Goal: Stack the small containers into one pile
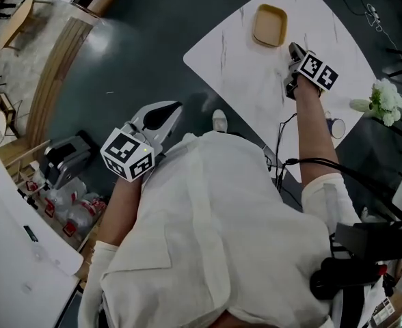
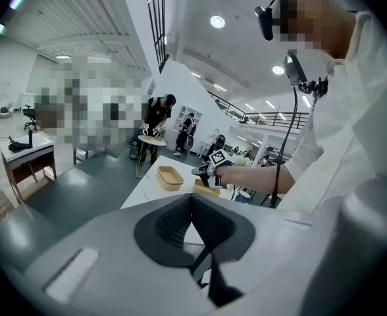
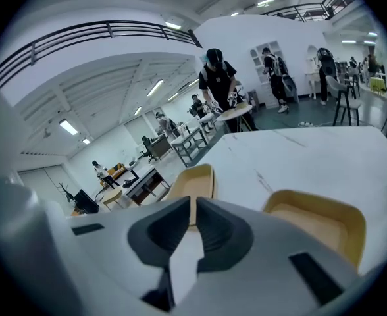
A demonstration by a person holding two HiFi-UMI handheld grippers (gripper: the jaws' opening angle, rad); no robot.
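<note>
One tan container (image 1: pixel 269 24) sits on the white marble table (image 1: pixel 242 74) at its far side. From the right gripper view it (image 3: pixel 192 182) lies straight ahead, and a second tan container (image 3: pixel 318 222) lies close at the right. My right gripper (image 1: pixel 295 52) hovers over the table near them, jaws shut and empty (image 3: pixel 193 203). In the left gripper view the second container (image 2: pixel 206 188) lies just under the right gripper (image 2: pixel 203 171), beside the first one (image 2: pixel 170 177). My left gripper (image 1: pixel 163 115) hangs off the table over the dark floor, shut on nothing (image 2: pixel 192 197).
White flowers (image 1: pixel 385 101) and a small cup (image 1: pixel 336 127) stand at the table's right edge. A black cable (image 1: pixel 283 142) runs down by the person's arm. Crates of bottles (image 1: pixel 71 203) stand on the floor at the left. Other people stand at tables (image 3: pixel 218 78) in the background.
</note>
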